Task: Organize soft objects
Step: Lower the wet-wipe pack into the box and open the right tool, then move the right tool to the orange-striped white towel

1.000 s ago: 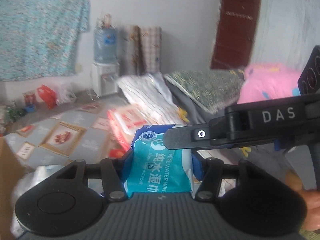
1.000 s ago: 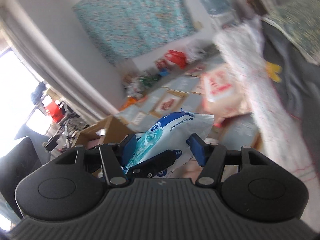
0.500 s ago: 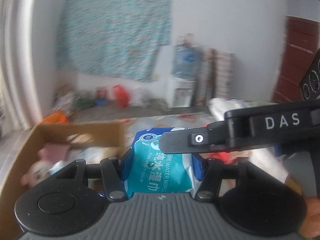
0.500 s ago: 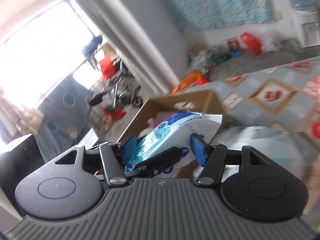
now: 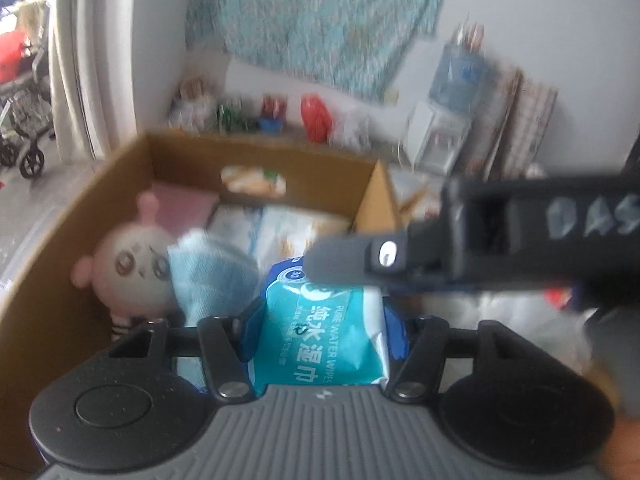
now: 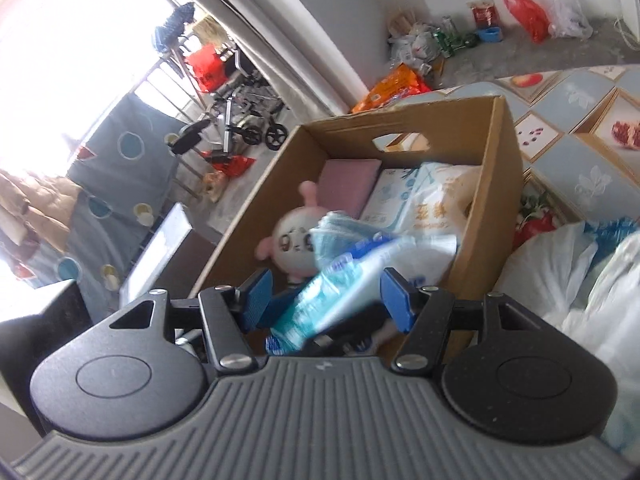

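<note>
1. While both grippers hover over the open cardboard box (image 6: 500,168), one pack of wet wipes (image 5: 320,344) spans the two of them; judged from its position above the box interior, the pack is being brought in for release among the soft items already stored there.
2. Left gripper (image 5: 324,336): the pack sits between its blue fingers (image 5: 394,332), printed face up. The fingers are opening at this moment, which suggests the release has begun. Whether the pads still press the wrapper cannot be told, because the pack fills the gap.
3. Right gripper (image 6: 326,300): the other end of the pack lies slanted between its fingers. A gap shows beside the left finger (image 6: 256,300), and motion blur smears the wrapper, so a firm grip cannot be confirmed.
4. Two-handed support is probably used because the pack is limp and sags when held from one end.
5. Box contents, as visible: a round plush toy (image 6: 292,244) with pink ears, a pink pad (image 6: 348,188) against the far wall, white packs (image 6: 404,196) on the right, and a light blue cloth (image 5: 208,276) beside the toy.
6. Hidden or unclear:
   - The near part of the box floor is covered by the gripper bodies.
   - The right gripper's finger crosses the left wrist view and masks the pack's far end.
   - Both views are blurred; only part of the pack's printing is legible.
</note>
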`<state>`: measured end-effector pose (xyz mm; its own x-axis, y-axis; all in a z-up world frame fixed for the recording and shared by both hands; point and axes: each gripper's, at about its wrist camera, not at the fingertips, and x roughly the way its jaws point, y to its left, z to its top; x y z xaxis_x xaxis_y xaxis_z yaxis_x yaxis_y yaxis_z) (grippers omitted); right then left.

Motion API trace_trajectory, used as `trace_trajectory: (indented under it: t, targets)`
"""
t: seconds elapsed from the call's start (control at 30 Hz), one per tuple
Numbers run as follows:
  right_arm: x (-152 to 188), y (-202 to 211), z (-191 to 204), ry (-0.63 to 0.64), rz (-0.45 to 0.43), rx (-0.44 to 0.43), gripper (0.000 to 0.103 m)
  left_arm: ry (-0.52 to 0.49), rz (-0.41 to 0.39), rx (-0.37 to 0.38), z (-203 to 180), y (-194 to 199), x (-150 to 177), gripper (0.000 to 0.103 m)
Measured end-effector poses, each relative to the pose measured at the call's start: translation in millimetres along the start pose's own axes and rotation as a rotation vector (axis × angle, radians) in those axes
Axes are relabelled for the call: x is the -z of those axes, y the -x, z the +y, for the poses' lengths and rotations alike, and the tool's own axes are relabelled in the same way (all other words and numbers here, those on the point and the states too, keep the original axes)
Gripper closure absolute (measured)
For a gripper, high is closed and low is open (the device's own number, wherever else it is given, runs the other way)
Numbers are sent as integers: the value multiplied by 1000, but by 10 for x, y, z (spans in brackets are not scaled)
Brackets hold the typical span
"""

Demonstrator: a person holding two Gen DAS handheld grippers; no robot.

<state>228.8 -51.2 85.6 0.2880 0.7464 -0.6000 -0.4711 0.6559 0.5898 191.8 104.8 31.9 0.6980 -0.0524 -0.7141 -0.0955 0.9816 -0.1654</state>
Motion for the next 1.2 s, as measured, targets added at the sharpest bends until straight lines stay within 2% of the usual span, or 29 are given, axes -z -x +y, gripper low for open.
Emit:
trace_trajectory:
  t: [0.07,0.17,0.33,0.53,0.7,0.77,0.87,1.0,1.2]
  targets:
    - [-24,-17,-68,-15,-5,10,43,14,46,6,44,-121,17,39]
    - [-64,-14,-235,-31,-8,12,43,57,76,45,116,-149,99,39]
    - [-35,127,-356,-46,-24,9,42,92,52,31,206,-80,110,37]
    - [88,571,-456,-42,-81,-13,35,69,-32,18,155,226,87,24]
    - [320,1387,-551,11,-173,38,21,-30,-148,50,-46,762,252,13]
    - [463,1776,-610,32,-229,89,20,-99,-181,84,-143,970,373,7]
    - [748,2310,-744,24,-309,175,13,-158,-226,128,-272,1225,570,6]
    - [1187,2769,-946,-44,-367,259,11,-172,-252,215,-400,1450,810,4]
    - [2002,3071,-1189,-188,-487,263,10,-220,-257,365,-697,1752,1242,2]
